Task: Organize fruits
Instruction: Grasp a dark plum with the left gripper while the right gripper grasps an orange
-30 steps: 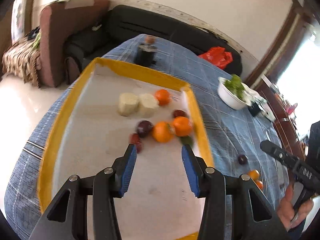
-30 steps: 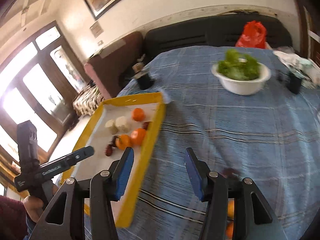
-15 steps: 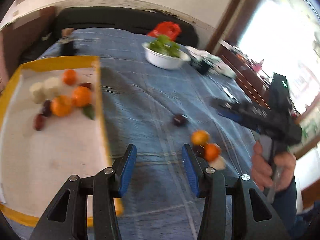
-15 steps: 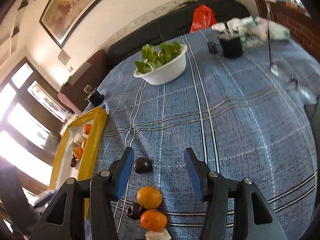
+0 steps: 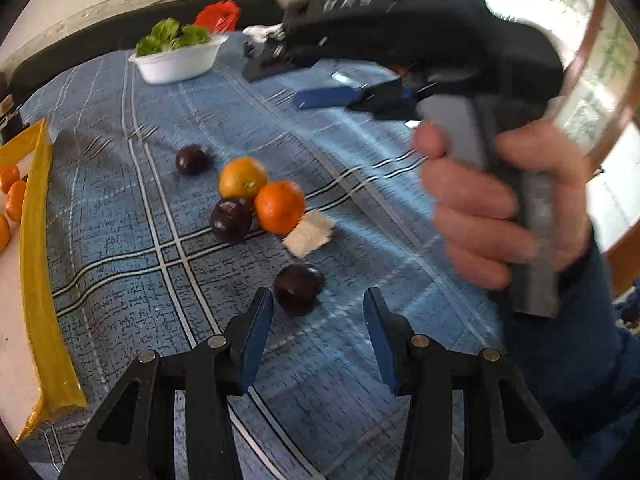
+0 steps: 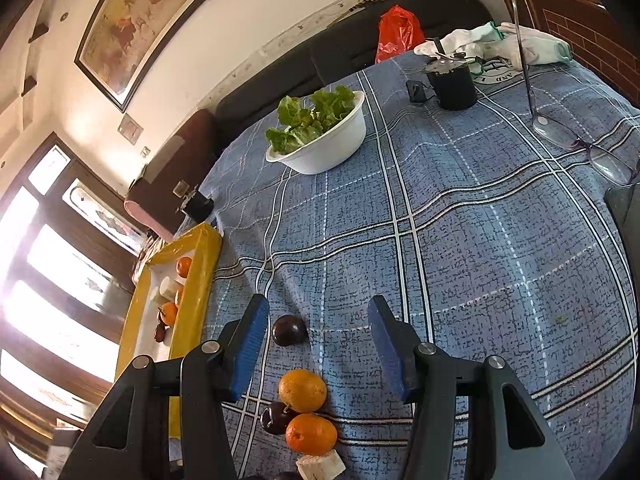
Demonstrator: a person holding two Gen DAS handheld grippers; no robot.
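Plaid cloth (image 5: 120, 208) bears round glossy plums (image 5: 298, 286) and oranges (image 5: 279, 207).

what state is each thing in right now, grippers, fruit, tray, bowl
left gripper: open, empty, just short of the nearest plum
right gripper: open, empty, over the loose fruit
two oranges: loose on the cloth, touching
far plum: lying alone
yellow tray: already holds fruit
white bowl: upright, full of lettuce

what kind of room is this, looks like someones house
Most likely a home living or dining room: a framed painting hangs on the wall, a dark sofa sits behind the table's blue plaid tablecloth, and a white bowl of lettuce stands there.
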